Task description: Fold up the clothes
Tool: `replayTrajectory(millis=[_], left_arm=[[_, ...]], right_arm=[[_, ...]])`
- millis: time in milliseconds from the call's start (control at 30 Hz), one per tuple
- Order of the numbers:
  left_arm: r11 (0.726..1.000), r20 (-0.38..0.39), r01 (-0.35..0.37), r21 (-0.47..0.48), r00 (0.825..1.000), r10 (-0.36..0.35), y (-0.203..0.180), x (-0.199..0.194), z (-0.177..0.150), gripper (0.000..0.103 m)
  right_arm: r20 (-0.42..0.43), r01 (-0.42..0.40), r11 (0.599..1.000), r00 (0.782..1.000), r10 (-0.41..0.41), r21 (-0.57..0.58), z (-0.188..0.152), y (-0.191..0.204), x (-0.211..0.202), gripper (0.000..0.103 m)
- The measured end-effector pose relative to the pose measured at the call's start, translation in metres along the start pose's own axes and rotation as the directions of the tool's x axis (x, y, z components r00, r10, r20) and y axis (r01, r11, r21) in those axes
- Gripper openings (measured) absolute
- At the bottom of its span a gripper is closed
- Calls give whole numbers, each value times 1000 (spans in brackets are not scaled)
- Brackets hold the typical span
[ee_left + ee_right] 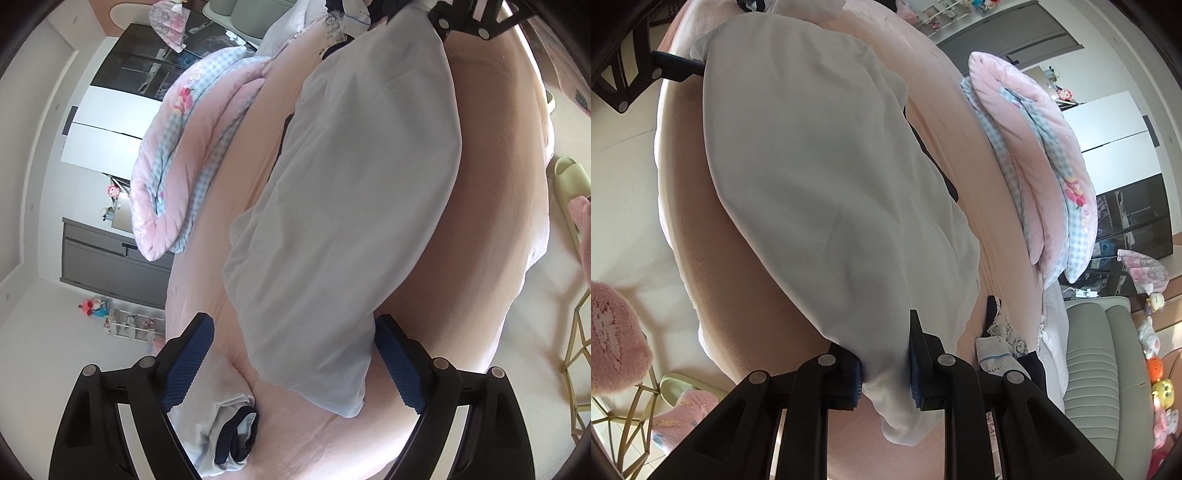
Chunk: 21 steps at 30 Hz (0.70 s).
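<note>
While the pale blue garment lies stretched along the pink bed, folding looks only partly done.
Right gripper pinches one end; left gripper stands spread wide around the other end, gripping nothing. Further folds seemingly remain, and a crumpled pile beside the folded quilt waits untouched.

The pale garment is thin, smooth matt cloth lying on a soft pink bed sheet. The quilt looks padded and plush. The right gripper is black plastic with ribbed blue pads.
</note>
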<state>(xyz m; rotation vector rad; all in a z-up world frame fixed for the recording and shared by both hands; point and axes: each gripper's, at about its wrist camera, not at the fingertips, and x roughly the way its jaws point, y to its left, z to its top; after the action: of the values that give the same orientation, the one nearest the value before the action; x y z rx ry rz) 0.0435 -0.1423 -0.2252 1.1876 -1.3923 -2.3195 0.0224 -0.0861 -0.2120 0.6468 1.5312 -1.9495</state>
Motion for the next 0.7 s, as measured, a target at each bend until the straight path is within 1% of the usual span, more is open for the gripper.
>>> replayTrajectory(millis=[67,200,300,367,400,467,533,567,600,667,700], left_arm=[[1000,6,-5,-4,1000,5,-1,3,2,89],[999,31,-42,21,999,41,-5,5,11,89],[989,15,-126,78,992,126,-12,15,8,89],[986,0,-128,104,992,129,-12,17,2,87],[985,-7,-128,116,991,130,-12,19,-1,83],[990,-10,-95,104,995,96,-10,18,-5,76],[993,-13,-57,102,998,58,-11,18,-6,57],[993,-14,-53,109,998,55,-15,18,-6,53],[992,-14,-51,116,999,53,-18,19,-6,47],[984,7,-82,157,997,82,-29,17,-8,42],[981,14,-91,173,996,90,-32,16,-8,38]], right_arm=[[2,10,1000,1000,-10,4,0,-3,-1,20],[6,10,999,1000,-10,31,1,-11,-4,20],[9,4,998,1000,-5,56,2,-20,-6,20],[11,8,998,1000,-9,56,1,-21,-7,20],[9,11,999,1000,-12,52,0,-21,-7,20],[6,10,999,1000,-10,47,-2,-20,-6,20],[1,1,999,1000,-1,41,-5,-16,-4,20],[-2,7,1000,1000,-7,24,-6,-12,-3,20],[-6,19,1000,1000,-19,1,-8,-7,-2,20],[-16,81,995,996,-82,-64,-13,5,0,24],[-21,115,988,993,-118,-99,-16,12,2,30]])
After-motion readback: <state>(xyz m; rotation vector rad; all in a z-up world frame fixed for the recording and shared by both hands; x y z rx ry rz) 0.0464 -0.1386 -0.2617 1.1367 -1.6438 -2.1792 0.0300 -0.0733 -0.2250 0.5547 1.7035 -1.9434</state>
